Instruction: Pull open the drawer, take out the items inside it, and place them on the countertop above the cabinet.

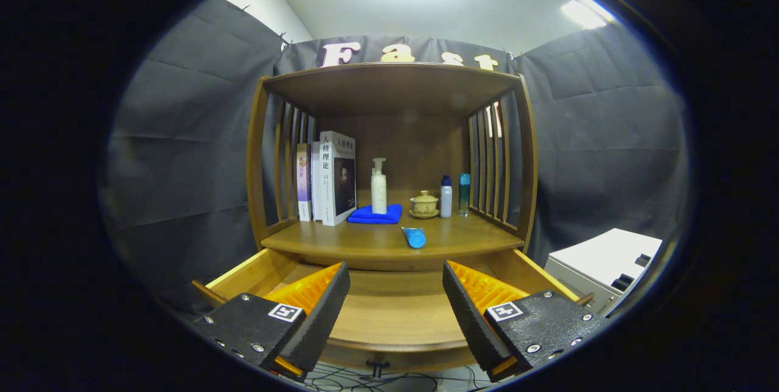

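The wooden drawer (pixel 389 310) stands pulled open below the cabinet's countertop (pixel 389 237), and the part of its floor I see between the fingers is bare. My gripper (pixel 395 294) hovers open over the drawer, nothing between its fingers. A blue tube (pixel 414 237) lies on the countertop near its front edge, just beyond the fingers. Farther back on the countertop a white pump bottle (pixel 378 188) stands on a folded blue cloth (pixel 374 215).
Books (pixel 331 178) stand at the countertop's left. A lidded tea bowl (pixel 424 204), a small white bottle (pixel 446 197) and a teal bottle (pixel 464 194) stand at its right. Slatted sides and a top shelf (pixel 392 78) enclose it. A white box (pixel 608 261) sits right of the cabinet.
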Tool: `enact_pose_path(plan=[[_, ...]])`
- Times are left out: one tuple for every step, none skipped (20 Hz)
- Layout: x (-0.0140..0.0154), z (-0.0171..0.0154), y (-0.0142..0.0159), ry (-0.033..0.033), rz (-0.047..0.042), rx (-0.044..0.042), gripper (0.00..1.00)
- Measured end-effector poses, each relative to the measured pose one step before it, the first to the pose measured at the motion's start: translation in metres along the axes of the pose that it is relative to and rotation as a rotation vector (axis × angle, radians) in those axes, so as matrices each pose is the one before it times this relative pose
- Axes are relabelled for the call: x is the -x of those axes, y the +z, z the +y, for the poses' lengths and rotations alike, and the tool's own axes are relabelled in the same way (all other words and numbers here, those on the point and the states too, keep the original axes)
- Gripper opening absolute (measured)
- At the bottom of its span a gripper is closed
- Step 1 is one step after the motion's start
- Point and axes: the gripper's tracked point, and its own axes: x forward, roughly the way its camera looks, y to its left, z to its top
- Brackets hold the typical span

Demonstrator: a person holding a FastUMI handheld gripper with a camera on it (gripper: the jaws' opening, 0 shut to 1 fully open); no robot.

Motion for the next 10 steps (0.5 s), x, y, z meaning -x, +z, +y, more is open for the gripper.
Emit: enact_pose_path(plan=[[0.00661, 0.00210, -0.00540, -0.00101, 0.00080, -0.00607, 0.95], [0.00474, 0.00056, -0.00403, 0.00145, 0.00214, -0.00823, 0.95], [0.00559, 0.00124, -0.00477, 0.00039, 0.00420, -0.00582, 0.95], [0.00498, 0.00076, -0.00643, -0.00247, 0.00652, -0.00351, 0.95], [0.00555, 0.00117, -0.00618, -0.00256, 0.00635, -0.00367, 0.94], [0.00436, 0.00224, -0.00705, 0.00327, 0.00612, -0.00267, 0.95], [0.00306, 0.00471, -0.00595, 0.01320, 0.00061, 0.00175, 0.95], [0.00271, 0.00264, -0.00716, 0.00610, 0.00528, 0.00605, 0.94], [0.00261, -0.00029, -0.01036, 0.00044, 0.01499, 0.00640, 0.94], [0.00124, 0.00045, -0.00863, -0.00253, 0.01582, 0.00181, 0.94]])
